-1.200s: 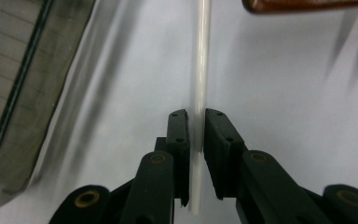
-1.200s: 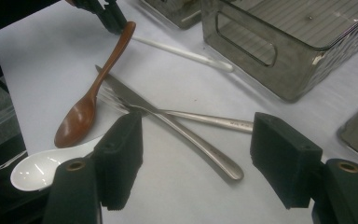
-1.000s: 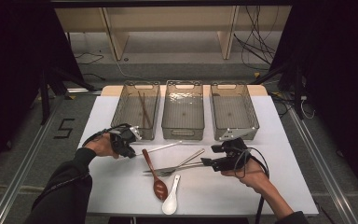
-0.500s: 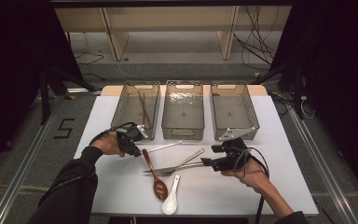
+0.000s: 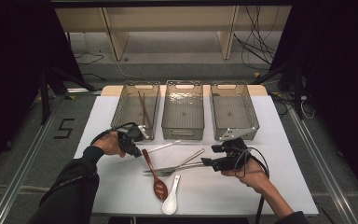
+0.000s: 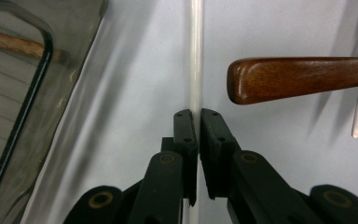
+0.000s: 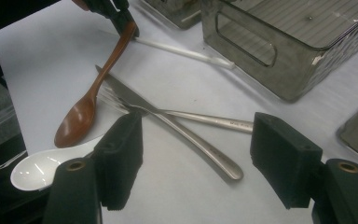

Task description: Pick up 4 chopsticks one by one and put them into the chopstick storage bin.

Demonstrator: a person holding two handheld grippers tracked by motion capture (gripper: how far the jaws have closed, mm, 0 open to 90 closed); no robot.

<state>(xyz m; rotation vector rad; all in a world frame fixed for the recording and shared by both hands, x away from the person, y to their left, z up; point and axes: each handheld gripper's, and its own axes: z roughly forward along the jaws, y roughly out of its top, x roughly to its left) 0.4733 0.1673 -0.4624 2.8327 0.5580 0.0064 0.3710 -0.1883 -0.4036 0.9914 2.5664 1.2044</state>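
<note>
While the left gripper point(image 6: 196, 128) has just been closing, its black jaws now clamp a slim white chopstick point(image 6: 196, 56) lying on the smooth white counter point(image 5: 279, 154), beside the rounded handle of a glossy brown wooden spoon point(image 6: 303, 78). The right gripper point(image 7: 196, 154) holds its blocky padded jaws wide apart over a crossed steel knife point(image 7: 168, 123) and fork point(image 7: 200, 119).
</note>
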